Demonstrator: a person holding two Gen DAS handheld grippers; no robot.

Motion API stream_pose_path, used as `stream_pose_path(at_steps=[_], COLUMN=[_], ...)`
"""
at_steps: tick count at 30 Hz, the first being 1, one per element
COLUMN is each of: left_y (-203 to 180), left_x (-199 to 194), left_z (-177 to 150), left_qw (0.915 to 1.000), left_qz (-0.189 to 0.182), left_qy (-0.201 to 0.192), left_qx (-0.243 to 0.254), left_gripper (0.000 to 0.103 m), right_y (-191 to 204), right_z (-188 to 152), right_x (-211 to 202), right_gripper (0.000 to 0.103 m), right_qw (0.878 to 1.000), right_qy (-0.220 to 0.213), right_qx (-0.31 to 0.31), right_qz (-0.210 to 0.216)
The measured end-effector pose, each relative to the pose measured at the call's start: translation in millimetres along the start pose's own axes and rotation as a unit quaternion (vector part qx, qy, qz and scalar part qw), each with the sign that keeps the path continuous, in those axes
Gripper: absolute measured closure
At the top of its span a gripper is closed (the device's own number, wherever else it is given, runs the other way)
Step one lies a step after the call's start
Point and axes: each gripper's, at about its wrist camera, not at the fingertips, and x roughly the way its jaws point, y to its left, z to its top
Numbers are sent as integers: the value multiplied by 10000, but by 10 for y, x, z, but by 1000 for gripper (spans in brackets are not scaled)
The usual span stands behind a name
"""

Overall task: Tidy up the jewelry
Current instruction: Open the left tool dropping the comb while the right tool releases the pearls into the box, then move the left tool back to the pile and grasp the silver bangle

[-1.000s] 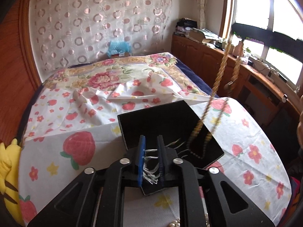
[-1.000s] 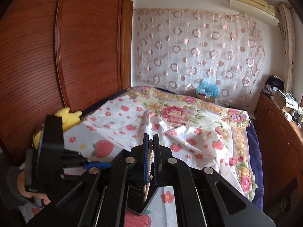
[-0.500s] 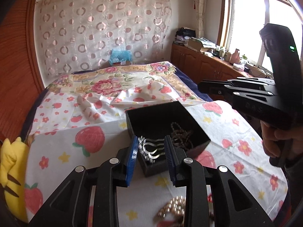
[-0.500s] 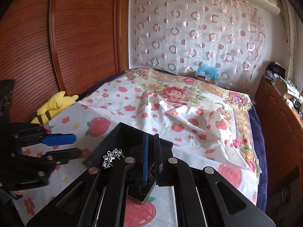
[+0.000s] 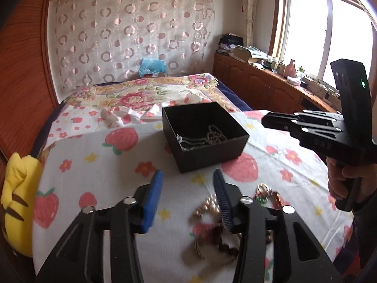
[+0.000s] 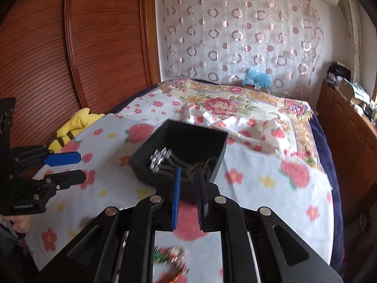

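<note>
Jewelry: silver hairpin (image 5: 188,141) and bead chain (image 5: 215,136) lie inside our black box (image 5: 212,158). Our left gripper (image 5: 187,181) has just been opening, empty; right gripper (image 6: 188,176) likewise stands slightly parted, empty.

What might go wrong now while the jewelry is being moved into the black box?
1. The left claw, which has just been opening, is empty over tangled loose jewelry; one pinch may drag several pieces.
2. The black box sits on soft bedding, so a bump may tip it.
</note>
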Motion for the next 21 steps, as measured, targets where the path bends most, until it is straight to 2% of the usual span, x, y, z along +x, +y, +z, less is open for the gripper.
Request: stream_pose_path(at_steps=[11, 13, 21], left_y=[-151, -180, -273], left_x=[-45, -22, 66], left_z=[-417, -468, -540], left_qw=[9993, 9989, 9972], left_qz=[-142, -188, -414], left_qy=[342, 431, 622], left_qx=[13, 29, 44], left_gripper=[42, 40, 34], right_y=[240, 255, 314], right_z=[-516, -562, -652], right_x=[-262, -269, -206], right_gripper=[87, 82, 81], right_qw=[9995, 9994, 9994], right_qy=[30, 45, 164], right_qx=[277, 313, 263], right_qz=[131, 154, 180])
